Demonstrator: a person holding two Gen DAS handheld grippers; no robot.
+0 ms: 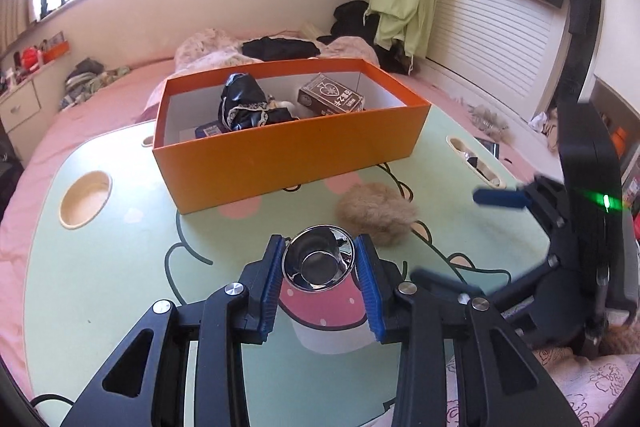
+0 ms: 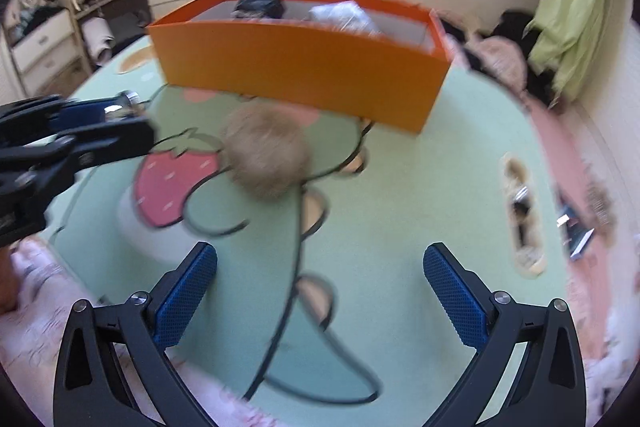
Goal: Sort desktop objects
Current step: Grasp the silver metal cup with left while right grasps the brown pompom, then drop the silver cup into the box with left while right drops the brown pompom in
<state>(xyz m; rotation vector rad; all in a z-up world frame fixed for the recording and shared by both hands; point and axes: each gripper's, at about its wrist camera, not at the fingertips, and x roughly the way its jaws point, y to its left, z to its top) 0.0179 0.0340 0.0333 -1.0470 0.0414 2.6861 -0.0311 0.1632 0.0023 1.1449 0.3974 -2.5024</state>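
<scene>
We hold the small steel cup (image 1: 319,261) pinched between the blue pads of our left gripper (image 1: 320,267), the orange box (image 1: 280,151) lying straight ahead beyond it, while our right gripper (image 2: 320,291) hangs spread wide and empty near the furry ball (image 2: 266,151).

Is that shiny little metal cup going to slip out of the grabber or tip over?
The shiny metal cup looks polished and smooth, so it could slip, though the ridged blue pads of the left gripper pinching it probably help. It looks small and thin, so likely light. Its flared rim is wider than its base, so it might tip if set down carelessly.
</scene>
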